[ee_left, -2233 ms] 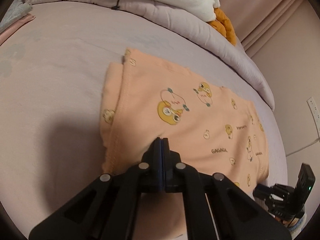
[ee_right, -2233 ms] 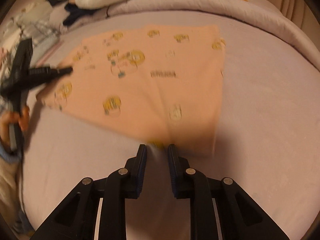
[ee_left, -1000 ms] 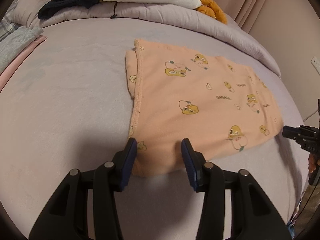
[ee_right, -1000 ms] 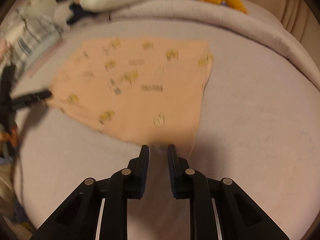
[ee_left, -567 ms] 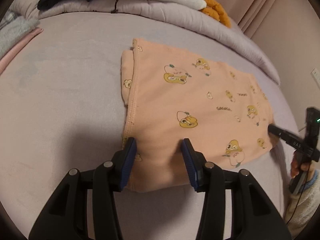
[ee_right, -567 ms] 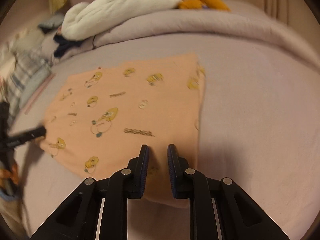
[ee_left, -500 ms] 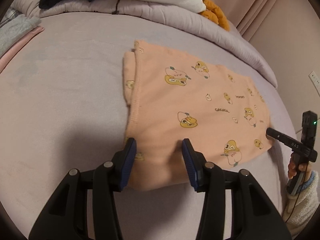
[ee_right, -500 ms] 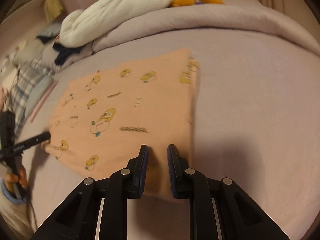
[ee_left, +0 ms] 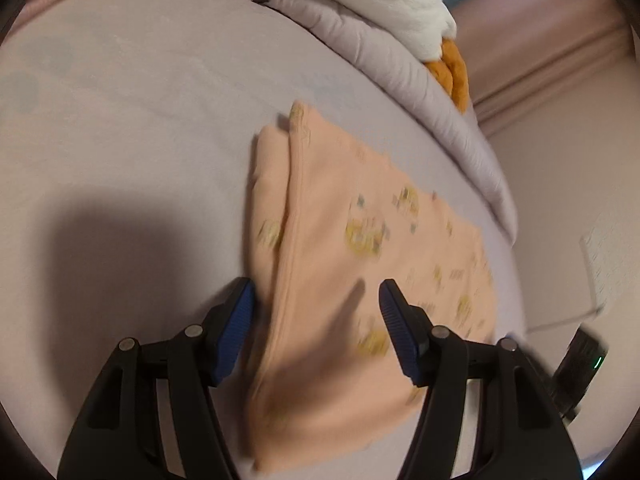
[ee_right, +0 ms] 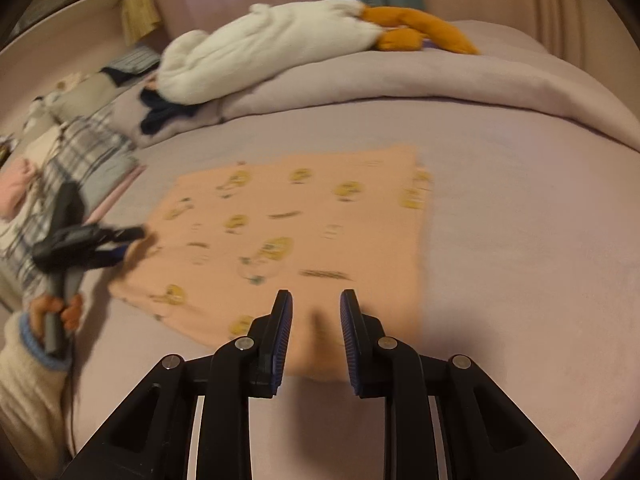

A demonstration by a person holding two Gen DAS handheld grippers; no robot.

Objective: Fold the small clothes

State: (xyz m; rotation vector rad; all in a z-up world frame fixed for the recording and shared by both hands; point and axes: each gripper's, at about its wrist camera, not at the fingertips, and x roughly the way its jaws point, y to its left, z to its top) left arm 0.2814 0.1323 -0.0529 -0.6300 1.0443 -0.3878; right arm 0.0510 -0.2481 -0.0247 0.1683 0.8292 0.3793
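A peach garment (ee_left: 360,208) printed with yellow ducks lies folded flat on the mauve bed sheet (ee_left: 140,140). In the left wrist view my left gripper (ee_left: 315,296) hovers over the garment's near left part, one pad just outside the hemmed edge. Its jaws are opening wide and the pads do not press the cloth. In the right wrist view the garment (ee_right: 288,216) is a neat rectangle. My right gripper (ee_right: 316,304) stands over its near edge with a narrow gap, its jaws opening and nothing pinched. The left gripper (ee_right: 132,244) shows at the garment's left corner.
A rolled mauve duvet (ee_right: 440,80) with a white and orange plush toy (ee_right: 272,52) bounds the far side. Folded plaid clothes (ee_right: 80,152) lie left. A hand in a cream sleeve (ee_right: 48,320) holds the left tool. A wall socket (ee_left: 604,264) is on the right.
The left jaws have spread wider and the left gripper has swung closer over the garment's hemmed edge. The right jaws have parted slightly, and the garment lies still on the sheet.
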